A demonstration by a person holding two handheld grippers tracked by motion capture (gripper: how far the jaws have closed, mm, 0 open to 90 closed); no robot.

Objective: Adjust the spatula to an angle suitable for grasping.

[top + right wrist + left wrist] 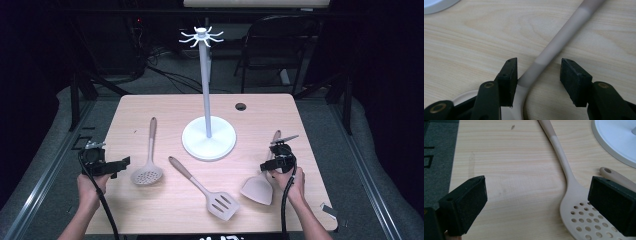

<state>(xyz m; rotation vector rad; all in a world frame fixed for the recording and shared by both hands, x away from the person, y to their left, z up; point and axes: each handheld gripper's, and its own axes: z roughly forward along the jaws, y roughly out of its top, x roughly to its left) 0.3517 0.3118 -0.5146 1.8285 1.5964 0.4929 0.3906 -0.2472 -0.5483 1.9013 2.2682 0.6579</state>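
Note:
Three beige utensils lie on the wooden table (165, 107) around a white utensil stand (208, 137) with hooks on top. On the left is a perforated skimmer (146, 175) (579, 217), in the middle a slotted spatula (222, 205), on the right a solid spatula (257, 190). My left gripper (112, 165) (537, 202) is open just left of the skimmer head, with nothing between its jaws. My right gripper (274, 162) (539, 77) is open, low over the solid spatula's handle (564, 35). Its jaws stand on either side of the handle, the left pad (510, 77) right against it.
The stand's round base (616, 137) (436, 3) sits mid-table between both grippers. The slotted spatula's handle end (616, 176) lies just beyond the skimmer head. A cable hole (241, 106) is at the far right of the table. A black chair (280, 45) stands behind.

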